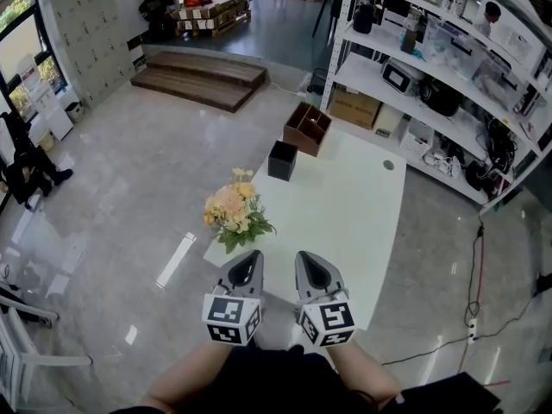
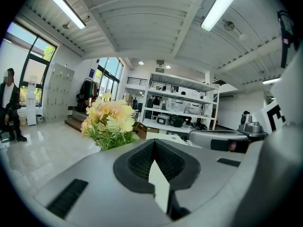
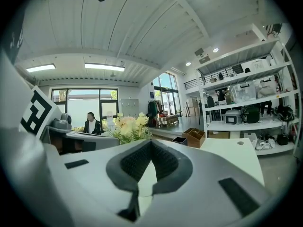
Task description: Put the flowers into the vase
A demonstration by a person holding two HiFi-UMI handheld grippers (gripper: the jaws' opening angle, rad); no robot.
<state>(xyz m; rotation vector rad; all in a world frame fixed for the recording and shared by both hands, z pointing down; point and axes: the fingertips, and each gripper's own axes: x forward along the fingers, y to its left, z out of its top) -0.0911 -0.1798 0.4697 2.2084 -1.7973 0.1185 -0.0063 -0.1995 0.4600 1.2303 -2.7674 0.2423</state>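
my left gripper (image 1: 249,259) and right gripper (image 1: 308,260) hover side by side over the near end of the white table (image 1: 354,205), both with jaws pressed together on nothing. the yellow-and-peach flower bouquet (image 1: 234,215) is at the table's left edge just ahead of my left gripper. the black square vase (image 1: 282,160) stands at the far end beside a brown wooden organizer (image 1: 307,128).
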